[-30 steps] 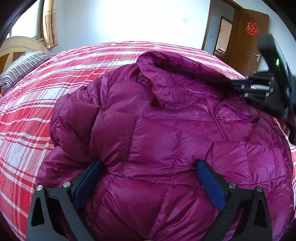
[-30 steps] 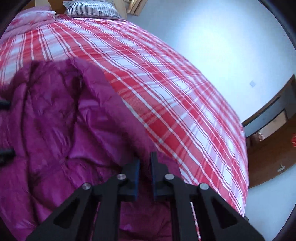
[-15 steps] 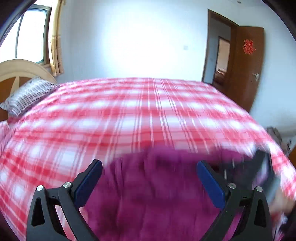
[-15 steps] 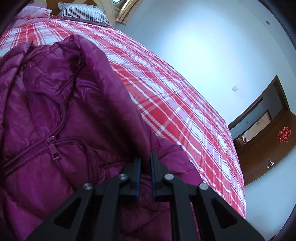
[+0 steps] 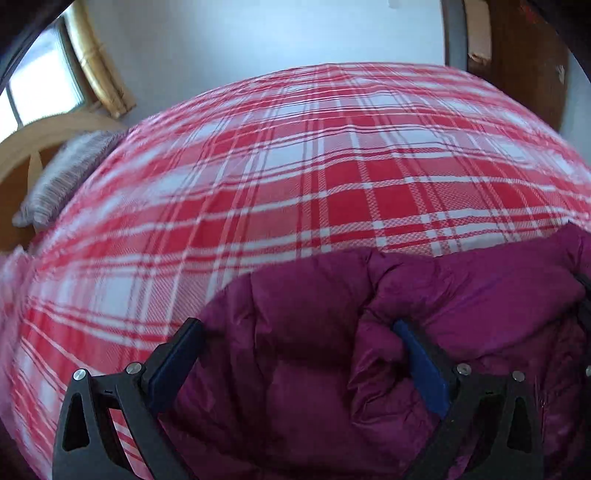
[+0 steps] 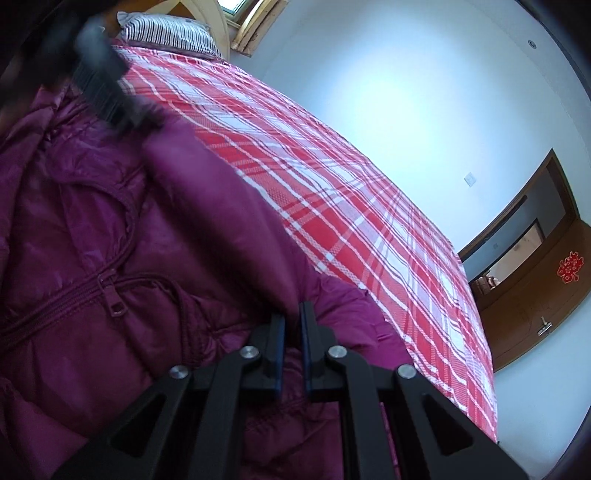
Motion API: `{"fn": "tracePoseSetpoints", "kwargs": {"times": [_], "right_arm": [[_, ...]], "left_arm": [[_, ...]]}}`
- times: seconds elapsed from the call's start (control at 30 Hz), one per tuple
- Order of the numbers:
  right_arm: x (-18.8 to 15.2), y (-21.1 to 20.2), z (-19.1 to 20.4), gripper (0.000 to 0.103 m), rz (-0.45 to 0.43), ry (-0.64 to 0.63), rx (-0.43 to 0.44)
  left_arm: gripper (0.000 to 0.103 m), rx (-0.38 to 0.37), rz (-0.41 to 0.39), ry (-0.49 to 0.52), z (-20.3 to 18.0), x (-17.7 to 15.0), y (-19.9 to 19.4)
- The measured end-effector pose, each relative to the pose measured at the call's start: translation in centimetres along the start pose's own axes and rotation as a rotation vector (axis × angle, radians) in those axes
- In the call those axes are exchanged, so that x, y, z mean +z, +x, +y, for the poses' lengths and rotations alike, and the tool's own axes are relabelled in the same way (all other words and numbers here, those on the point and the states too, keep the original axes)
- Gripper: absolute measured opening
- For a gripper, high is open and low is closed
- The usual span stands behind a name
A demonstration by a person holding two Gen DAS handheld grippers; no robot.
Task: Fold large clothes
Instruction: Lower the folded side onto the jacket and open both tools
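Jacket (image 6: 92,240) on the plaid bed (image 5: 332,166), near its edge.
Right gripper (image 6: 291,317) clenched on a jacket fold; left gripper (image 5: 295,332) released, jaws straddling the jacket. Pillow (image 6: 166,31) beyond the jacket.

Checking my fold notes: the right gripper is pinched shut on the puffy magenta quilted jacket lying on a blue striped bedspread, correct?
Not quite. The bedspread is red and white plaid, not blue striped, as the right wrist view shows. The rest holds: the right gripper is pinched shut on the puffy magenta quilted jacket lying on it.
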State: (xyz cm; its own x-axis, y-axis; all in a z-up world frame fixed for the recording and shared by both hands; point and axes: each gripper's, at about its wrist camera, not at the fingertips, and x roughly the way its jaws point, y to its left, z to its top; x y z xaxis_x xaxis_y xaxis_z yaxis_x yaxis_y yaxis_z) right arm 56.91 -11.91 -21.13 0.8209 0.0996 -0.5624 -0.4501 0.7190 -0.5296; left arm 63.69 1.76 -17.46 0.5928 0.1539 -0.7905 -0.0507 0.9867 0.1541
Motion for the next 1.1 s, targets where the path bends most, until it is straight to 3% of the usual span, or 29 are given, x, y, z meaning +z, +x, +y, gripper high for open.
{"fn": "tracePoseSetpoints", "kwargs": {"times": [0.17,0.23,0.3,0.4,0.47,0.57,0.63,0.7,0.8,0.93,1.03,1.1], "right_arm": [[0.5,-2.3,-1.7,0.022,-0.020,0.045,0.099],[0.9,-4.5,-4.4,0.037,-0.056,0.195,0.179],[1.5,-5.7,-7.2,0.043,-0.075,0.373,0.220],[2.5,-4.6,-10.5,0.043,-0.029,0.630,0.250],[2.7,-3.3,-10.7,0.043,0.003,0.699,0.256],[2.4,0.0,-8.6,0.042,0.132,0.698,0.261],[1.4,1.2,-6.5,0.041,0.203,0.638,0.229],[0.5,1.1,-5.5,0.041,0.186,0.613,0.224],[-0.3,0.7,-5.7,0.041,0.159,0.648,0.241],[-0.3,0.5,-5.3,0.041,0.157,0.621,0.229],[-0.4,1.2,-5.1,0.041,0.157,0.629,0.232],[-0.5,1.3,-4.9,0.041,0.155,0.631,0.235]], "left_arm": [[0.102,0.005,-0.022,-0.004,-0.6,-0.6,-0.4],[0.102,0.007,-0.041,-0.004,-0.6,-0.9,-0.4],[0.102,0.006,-0.050,-0.010,-0.5,-1.0,-0.4],[0.102,0.025,-0.071,-0.003,-0.7,-1.2,-0.6],[0.102,0.035,-0.081,0.004,-0.8,-1.2,-0.8],[0.102,0.042,-0.126,-0.005,-0.6,-0.6,-3.1],[0.102,-0.030,-0.204,-0.035,-0.5,-0.1,-6.2],[0.102,-0.098,-0.246,-0.022,-1.6,0.6,-8.5],[0.102,-0.168,-0.239,0.016,-3.9,1.0,-8.8],[0.102,-0.112,-0.129,0.052,-5.9,0.8,-4.4],[0.102,-0.164,0.031,-0.013,-4.8,-0.3,0.0],[0.102,-0.209,0.026,-0.066,-3.9,-0.4,0.4]]}}
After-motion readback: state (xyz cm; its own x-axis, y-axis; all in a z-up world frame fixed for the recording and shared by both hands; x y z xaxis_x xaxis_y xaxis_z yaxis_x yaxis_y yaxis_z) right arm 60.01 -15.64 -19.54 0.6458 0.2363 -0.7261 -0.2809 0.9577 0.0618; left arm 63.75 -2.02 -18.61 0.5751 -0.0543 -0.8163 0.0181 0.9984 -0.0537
